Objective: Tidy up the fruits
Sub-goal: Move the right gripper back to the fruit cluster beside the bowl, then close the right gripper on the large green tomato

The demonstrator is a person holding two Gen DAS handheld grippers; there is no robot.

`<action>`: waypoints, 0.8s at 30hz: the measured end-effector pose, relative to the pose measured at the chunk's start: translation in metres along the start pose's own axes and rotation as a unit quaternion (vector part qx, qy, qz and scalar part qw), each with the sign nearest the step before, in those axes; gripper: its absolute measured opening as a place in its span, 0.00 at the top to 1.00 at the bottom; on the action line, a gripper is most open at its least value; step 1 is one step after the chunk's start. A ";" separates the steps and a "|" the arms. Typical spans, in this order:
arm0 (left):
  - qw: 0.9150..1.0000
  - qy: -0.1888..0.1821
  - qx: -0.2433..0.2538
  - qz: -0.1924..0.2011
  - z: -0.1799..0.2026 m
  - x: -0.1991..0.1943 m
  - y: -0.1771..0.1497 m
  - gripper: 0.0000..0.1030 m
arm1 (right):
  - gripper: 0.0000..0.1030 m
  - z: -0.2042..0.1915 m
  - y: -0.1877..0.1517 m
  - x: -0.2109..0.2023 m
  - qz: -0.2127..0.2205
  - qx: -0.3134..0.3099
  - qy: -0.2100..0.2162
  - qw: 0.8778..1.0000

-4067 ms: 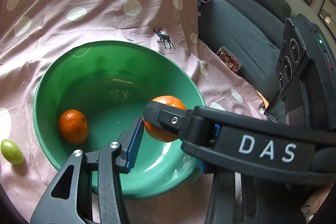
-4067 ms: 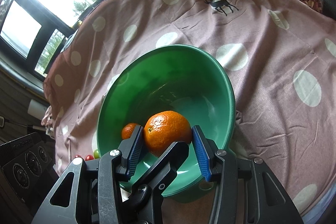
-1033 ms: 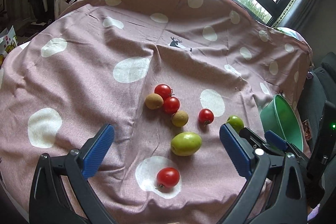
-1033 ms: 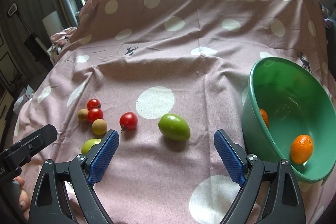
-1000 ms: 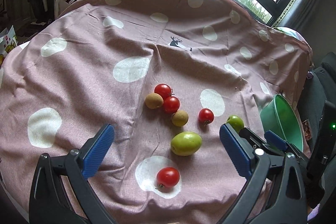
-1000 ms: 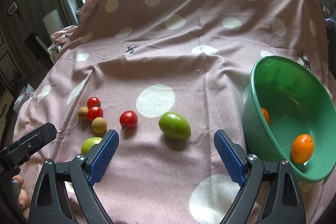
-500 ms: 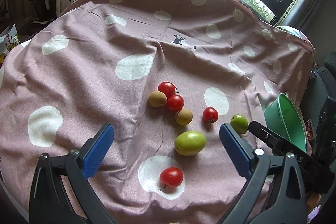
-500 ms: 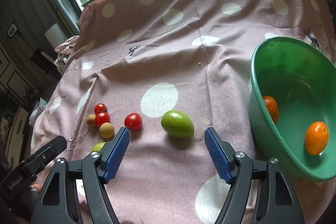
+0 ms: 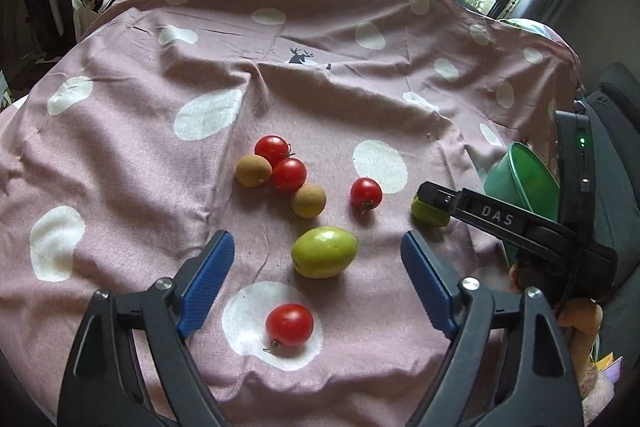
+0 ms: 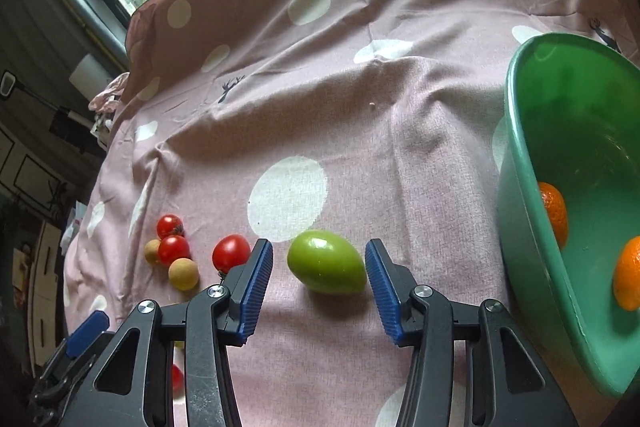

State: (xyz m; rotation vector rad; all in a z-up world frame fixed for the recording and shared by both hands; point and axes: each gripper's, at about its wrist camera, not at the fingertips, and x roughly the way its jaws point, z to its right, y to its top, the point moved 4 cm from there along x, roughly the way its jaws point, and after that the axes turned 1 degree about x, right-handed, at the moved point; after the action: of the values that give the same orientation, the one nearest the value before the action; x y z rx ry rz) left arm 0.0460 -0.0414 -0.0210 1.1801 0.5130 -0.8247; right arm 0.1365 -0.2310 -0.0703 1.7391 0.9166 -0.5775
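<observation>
Green fruit [image 10: 326, 263] lies on the cloth [image 10: 360, 107] between the right gripper [image 10: 319, 281] pads – jaws just closing, untouched; left gripper [image 9: 318, 285], narrowing too, brackets another; bowl [image 10: 520, 187] near.

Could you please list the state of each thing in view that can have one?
Left gripper: jaws open, just been closing, green fruit between, untouched.
Right gripper: jaws open, just been closing, second green fruit between, untouched.
Green bowl: tilted, holding two oranges.
Four tomatoes: loose on cloth.
</observation>
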 end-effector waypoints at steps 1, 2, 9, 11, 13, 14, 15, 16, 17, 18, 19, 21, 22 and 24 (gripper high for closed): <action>1.000 -0.004 0.006 -0.003 0.003 0.002 -0.001 0.24 | 0.51 -0.001 0.000 0.003 -0.002 -0.008 -0.004 1.000; 1.000 -0.007 0.012 -0.007 0.006 0.004 -0.002 0.29 | 0.51 -0.002 0.000 0.005 -0.001 -0.015 -0.009 1.000; 0.999 -0.037 0.013 -0.030 0.020 0.016 -0.012 0.30 | 0.57 -0.006 -0.002 0.009 0.002 -0.041 -0.025 0.999; 0.999 -0.039 0.016 -0.033 0.023 0.019 -0.014 0.30 | 0.57 -0.005 -0.003 0.009 0.003 -0.040 -0.019 0.999; 0.998 -0.038 0.022 -0.039 0.027 0.023 -0.017 0.30 | 0.57 -0.004 -0.004 0.007 -0.005 -0.033 -0.010 0.999; 0.998 -0.037 0.024 -0.039 0.029 0.024 -0.018 0.29 | 0.57 -0.003 -0.005 0.007 -0.012 -0.023 0.002 1.000; 0.998 -0.038 0.029 -0.037 0.030 0.024 -0.019 0.29 | 0.57 -0.003 -0.006 0.005 -0.020 -0.015 0.018 1.000; 0.998 -0.042 0.035 -0.036 0.033 0.024 -0.020 0.30 | 0.57 -0.003 -0.008 0.004 -0.026 -0.011 0.033 0.999; 0.997 -0.048 0.040 -0.038 0.035 0.024 -0.021 0.31 | 0.57 -0.005 -0.010 0.002 -0.034 -0.012 0.039 0.999; 0.997 -0.053 0.044 -0.041 0.038 0.025 -0.022 0.35 | 0.57 -0.005 -0.013 0.002 -0.044 -0.013 0.039 0.998; 0.996 -0.057 0.047 -0.045 0.040 0.026 -0.023 0.37 | 0.57 -0.006 -0.017 0.002 -0.052 -0.014 0.041 0.998; 0.995 -0.059 0.056 -0.054 0.045 0.029 -0.026 0.44 | 0.57 -0.007 -0.023 0.001 -0.066 -0.007 0.051 0.997; 0.995 -0.060 0.060 -0.059 0.047 0.031 -0.028 0.46 | 0.57 -0.006 -0.026 0.001 -0.075 -0.001 0.057 0.996; 0.993 -0.067 0.063 -0.071 0.050 0.035 -0.031 0.51 | 0.57 -0.006 -0.031 0.002 -0.092 0.013 0.076 0.993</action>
State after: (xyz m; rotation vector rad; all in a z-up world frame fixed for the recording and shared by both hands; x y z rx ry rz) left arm 0.0395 -0.1040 -0.0493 1.2028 0.4426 -1.0648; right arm 0.1124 -0.2196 -0.0876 1.7504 1.1896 -0.5842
